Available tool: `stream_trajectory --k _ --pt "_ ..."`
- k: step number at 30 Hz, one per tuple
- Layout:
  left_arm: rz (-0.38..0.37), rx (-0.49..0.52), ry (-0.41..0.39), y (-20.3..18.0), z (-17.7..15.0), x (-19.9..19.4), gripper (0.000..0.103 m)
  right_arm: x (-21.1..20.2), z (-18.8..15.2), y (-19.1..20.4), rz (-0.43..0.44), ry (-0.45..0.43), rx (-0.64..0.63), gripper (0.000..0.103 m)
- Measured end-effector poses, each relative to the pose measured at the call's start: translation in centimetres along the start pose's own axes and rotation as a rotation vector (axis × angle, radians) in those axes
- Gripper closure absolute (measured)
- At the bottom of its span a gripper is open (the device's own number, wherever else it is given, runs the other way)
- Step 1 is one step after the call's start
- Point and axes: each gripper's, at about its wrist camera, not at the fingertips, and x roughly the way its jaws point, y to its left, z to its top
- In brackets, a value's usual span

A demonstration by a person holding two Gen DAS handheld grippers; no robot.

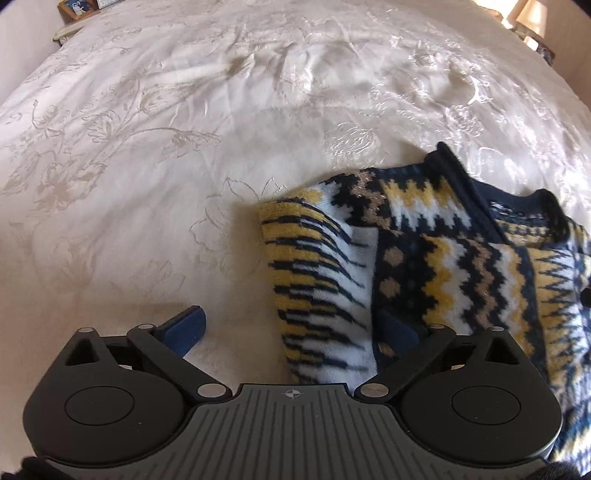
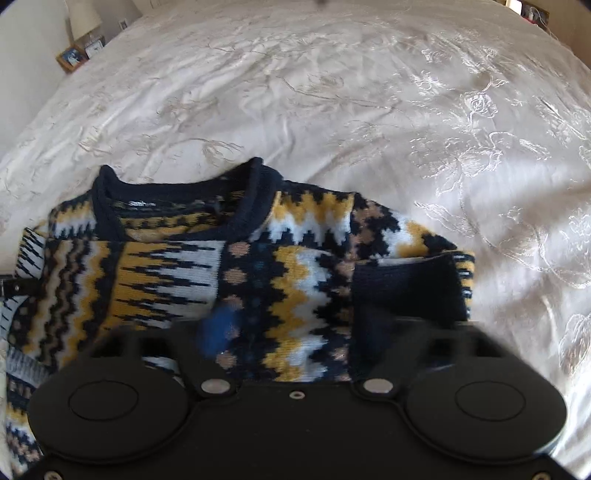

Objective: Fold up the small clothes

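A small knit sweater (image 1: 436, 258) with navy, yellow, white and tan zigzags lies on the bed; it also shows in the right wrist view (image 2: 258, 266), collar away from me, both sleeves folded over its body. My left gripper (image 1: 291, 325) is open, its left blue pad (image 1: 184, 328) over bare bedspread and its right pad (image 1: 397, 328) on the sweater's folded left sleeve. My right gripper (image 2: 291, 332) is low over the sweater's right half; its left blue pad (image 2: 219, 328) is blurred, its right pad hidden by the navy cuff (image 2: 410, 291).
A cream embroidered bedspread (image 1: 184, 147) covers the bed (image 2: 406, 110). A framed photo (image 2: 72, 57) and a lamp stand on a bedside table at the far left. Another lamp (image 1: 528, 18) stands at the far right.
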Motion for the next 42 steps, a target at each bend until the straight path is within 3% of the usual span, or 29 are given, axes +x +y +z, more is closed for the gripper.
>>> stream_trajectory --k 4,6,13,24,30,36,42 --pt "-0.004 -0.004 -0.046 -0.6 -1.7 -2.8 0.002 -2.5 -0.6 0.1 -0.006 -0.060 0.016 0.006" --pt "-0.005 -0.003 -0.061 -0.8 -3.2 -4.5 0.002 -4.0 -1.2 -0.2 0.001 -0.079 0.029 0.000" --pt "-0.003 -0.004 -0.035 -1.6 -9.4 -8.2 0.002 -8.6 -5.4 -1.7 0.015 -0.098 0.068 0.000" --pt "-0.003 -0.060 0.048 -3.0 -19.7 -11.0 0.002 -11.9 -15.6 -3.2 0.072 0.049 0.059 0.000" --pt "0.008 -0.062 0.071 -4.3 -23.6 -11.2 0.002 -12.2 -20.0 -3.1 0.128 0.139 0.024 0.000" --pt "-0.009 -0.030 0.090 -4.7 -25.6 -9.7 0.001 -12.4 -23.7 -2.2 0.165 0.192 0.021 0.000" --pt "-0.050 -0.011 0.096 -4.1 -25.5 -8.5 0.001 -12.1 -26.2 -1.0 0.156 0.193 0.068 0.000"
